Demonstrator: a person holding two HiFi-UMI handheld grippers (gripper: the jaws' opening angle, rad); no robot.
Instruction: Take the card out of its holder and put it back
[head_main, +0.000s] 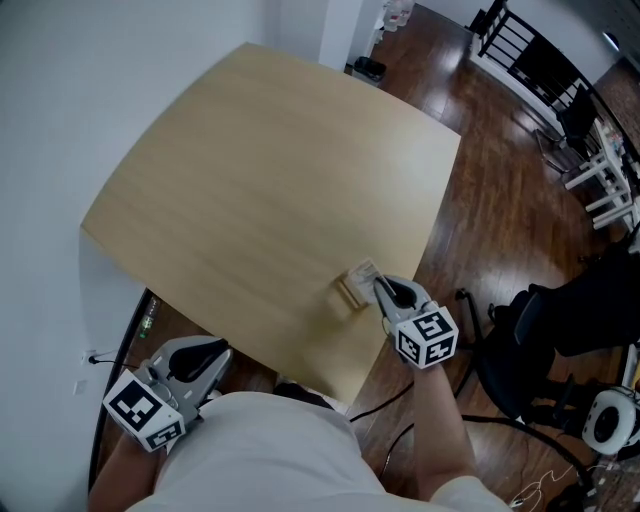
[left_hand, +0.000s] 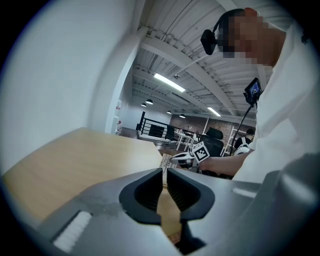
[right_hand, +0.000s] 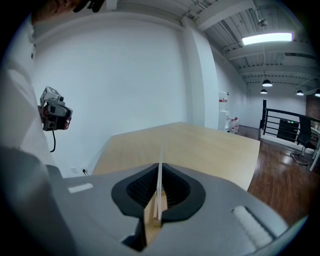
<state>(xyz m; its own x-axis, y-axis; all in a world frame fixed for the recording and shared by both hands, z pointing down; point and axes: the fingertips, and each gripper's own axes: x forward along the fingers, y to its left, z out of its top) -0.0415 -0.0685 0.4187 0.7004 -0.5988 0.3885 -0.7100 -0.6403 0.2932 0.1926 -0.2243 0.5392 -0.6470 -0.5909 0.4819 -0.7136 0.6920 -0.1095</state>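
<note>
A thin white card (right_hand: 160, 170) stands edge-on between the jaws of my right gripper (right_hand: 160, 176), which is shut on it. The card's lower edge reaches down to the small wooden holder (right_hand: 151, 220) on the table. In the head view the holder (head_main: 349, 293) sits near the table's front right edge with the card (head_main: 363, 271) above it and the right gripper (head_main: 378, 286) at its right side. My left gripper (head_main: 214, 351) hangs off the table's near edge, low and to the left. Its jaws (left_hand: 164, 173) are shut with nothing between them. From there the card (left_hand: 165, 161) shows far off.
The light wooden table (head_main: 270, 180) has a white wall along its left side. Dark wood floor lies to the right, with a black office chair (head_main: 545, 330) close to the right arm and cables on the floor below it.
</note>
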